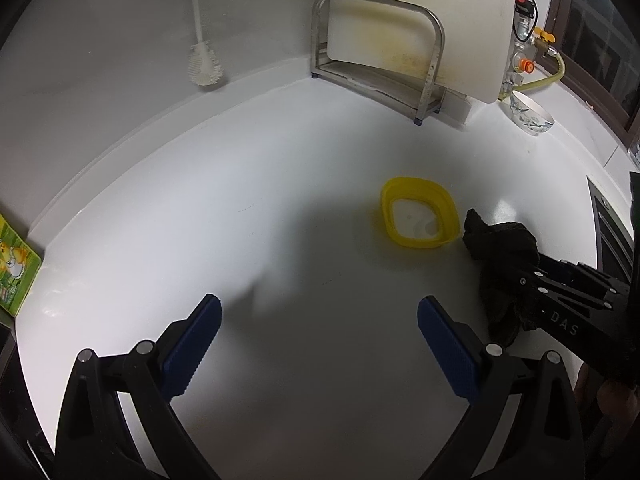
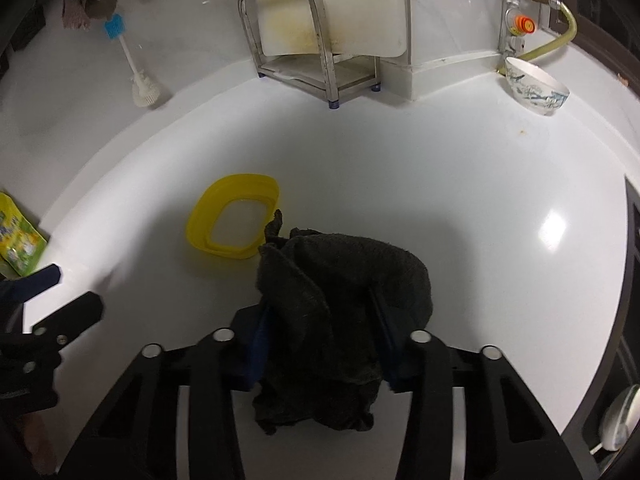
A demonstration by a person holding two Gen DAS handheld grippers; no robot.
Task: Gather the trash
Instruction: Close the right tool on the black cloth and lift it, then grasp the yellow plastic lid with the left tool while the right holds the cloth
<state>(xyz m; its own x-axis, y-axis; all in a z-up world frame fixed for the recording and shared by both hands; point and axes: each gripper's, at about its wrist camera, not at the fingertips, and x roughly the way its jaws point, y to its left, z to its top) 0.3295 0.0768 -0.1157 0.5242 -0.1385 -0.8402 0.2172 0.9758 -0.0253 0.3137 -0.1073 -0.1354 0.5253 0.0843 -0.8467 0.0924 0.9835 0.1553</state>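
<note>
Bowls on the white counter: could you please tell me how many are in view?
1. The patterned bowl lies tipped on its side at the counter's back right, below the valves. Others may sit outside both views.

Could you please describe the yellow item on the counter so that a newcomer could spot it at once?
Start at the steel rack against the back wall, then come forward across the white counter. There lies a yellow ring-shaped lid frame, beside the dark cloth, the only bright yellow thing lying flat.

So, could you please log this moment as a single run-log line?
right tool: shut on dark cloth | left tool: open, empty | yellow ring: on counter, beside cloth
</note>
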